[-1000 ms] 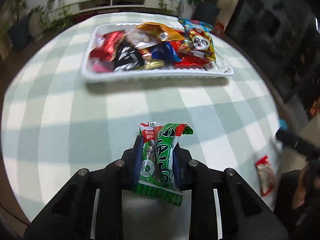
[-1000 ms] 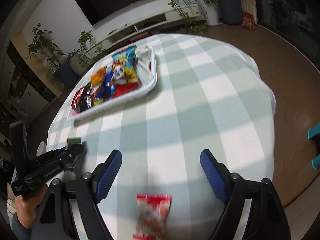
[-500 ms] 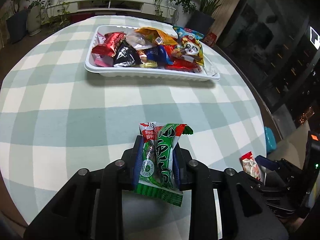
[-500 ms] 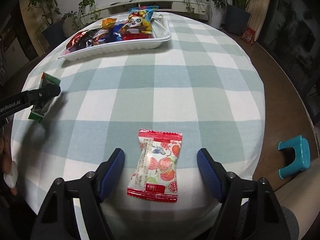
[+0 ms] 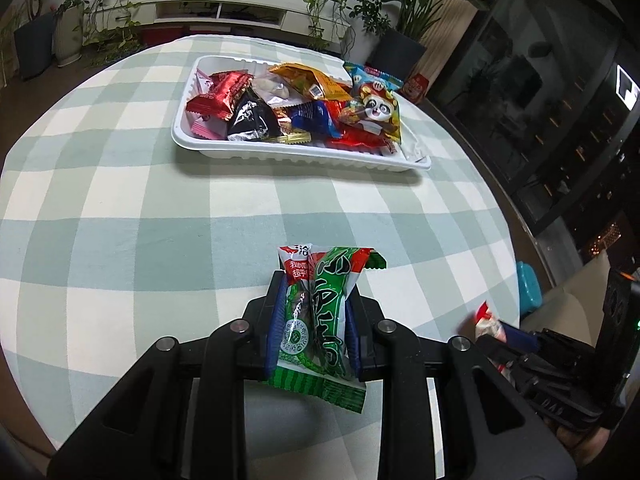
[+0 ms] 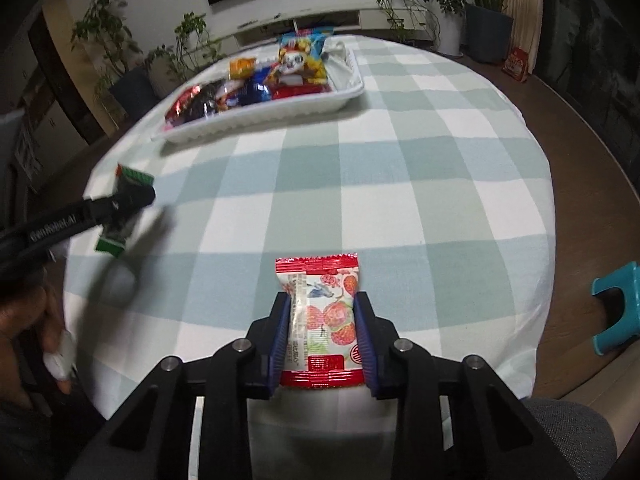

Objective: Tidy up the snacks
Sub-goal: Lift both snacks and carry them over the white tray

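1. The left gripper point(image 5: 312, 328) is clamped on a green snack packet point(image 5: 318, 320) with a red-and-white top, held above the checked table point(image 5: 140, 200).
2. The right gripper point(image 6: 322, 334), its jaws just closing, pinches a strawberry-print packet point(image 6: 322, 312) with red ends.
3. A white tray point(image 5: 300, 154) heaped with snacks sits at 12 o'clock.

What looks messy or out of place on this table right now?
Only the white tray: its snacks are heaped unevenly, and the panda packet overhangs its far rim.
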{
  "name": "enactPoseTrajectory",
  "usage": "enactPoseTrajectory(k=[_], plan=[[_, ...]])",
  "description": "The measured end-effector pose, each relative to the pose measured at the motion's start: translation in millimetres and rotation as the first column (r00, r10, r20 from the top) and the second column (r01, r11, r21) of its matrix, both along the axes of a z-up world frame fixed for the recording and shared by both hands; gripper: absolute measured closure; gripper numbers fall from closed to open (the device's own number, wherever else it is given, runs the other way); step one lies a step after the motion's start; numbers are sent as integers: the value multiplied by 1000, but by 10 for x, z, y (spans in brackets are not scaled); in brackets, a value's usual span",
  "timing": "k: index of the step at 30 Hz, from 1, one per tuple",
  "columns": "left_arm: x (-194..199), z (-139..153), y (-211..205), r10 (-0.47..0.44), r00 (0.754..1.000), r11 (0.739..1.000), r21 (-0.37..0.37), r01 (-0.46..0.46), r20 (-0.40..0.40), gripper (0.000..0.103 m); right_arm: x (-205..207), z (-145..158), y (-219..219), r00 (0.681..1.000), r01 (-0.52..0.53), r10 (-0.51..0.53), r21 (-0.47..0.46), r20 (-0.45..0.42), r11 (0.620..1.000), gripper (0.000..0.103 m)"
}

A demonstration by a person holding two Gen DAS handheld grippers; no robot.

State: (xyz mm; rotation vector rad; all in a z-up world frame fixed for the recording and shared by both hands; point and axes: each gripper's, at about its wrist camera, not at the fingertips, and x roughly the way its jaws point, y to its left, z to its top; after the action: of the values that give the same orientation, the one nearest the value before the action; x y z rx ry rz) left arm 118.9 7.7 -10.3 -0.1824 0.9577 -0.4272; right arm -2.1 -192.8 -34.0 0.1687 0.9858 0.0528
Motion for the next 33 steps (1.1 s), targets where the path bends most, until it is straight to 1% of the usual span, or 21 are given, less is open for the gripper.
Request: enactPoseTrajectory(k=[4,7,10,12,14,18,19,22,24,26,27,29,33], plan=[[17,26,64,14,1000,1000,-23,-14,1,79,49,164,-83,998,10,-12,33,54,999,69],[49,94,140,36,999,998,-43,-35,11,79,162,323,-276,994,50,-57,80,93,996,69],[128,252,250,67,997,995,-70,-65,33,79,288,472,-491,987,87,-103,129,125,988,69],[217,404,305,83,995,995,-68,-79,61,79,447,618,-650,979,111,-137,168,152,980,69],[357,543,338,91,993,994,-64,-86,82,79,586,740,-723,972,119,-153,185,178,975,69],[799,813,312,91,989,996,-12,-91,118,79,1027,1119,-601,954,59,-113,196,277,979,69],[926,881,295,92,988,996,-4,-92,127,79,1166,1229,-504,947,32,-88,181,310,983,69],[1296,1028,194,93,984,995,30,-99,151,79,1496,1386,-246,932,-21,-30,136,361,990,69],[1544,1044,99,86,985,994,51,-94,147,79,1768,1384,-61,934,-56,10,118,358,991,69],[1776,973,-7,77,988,993,82,-88,130,79,2051,1285,133,943,-97,60,96,329,991,69],[1854,925,-42,74,990,993,87,-84,120,79,2190,1206,243,946,-111,84,68,314,992,69],[2002,774,-110,70,993,991,105,-81,100,79,2384,1038,391,950,-137,124,27,287,990,69],[2178,466,-172,77,995,989,119,-85,67,79,2642,727,478,963,-140,138,-6,230,990,69]])
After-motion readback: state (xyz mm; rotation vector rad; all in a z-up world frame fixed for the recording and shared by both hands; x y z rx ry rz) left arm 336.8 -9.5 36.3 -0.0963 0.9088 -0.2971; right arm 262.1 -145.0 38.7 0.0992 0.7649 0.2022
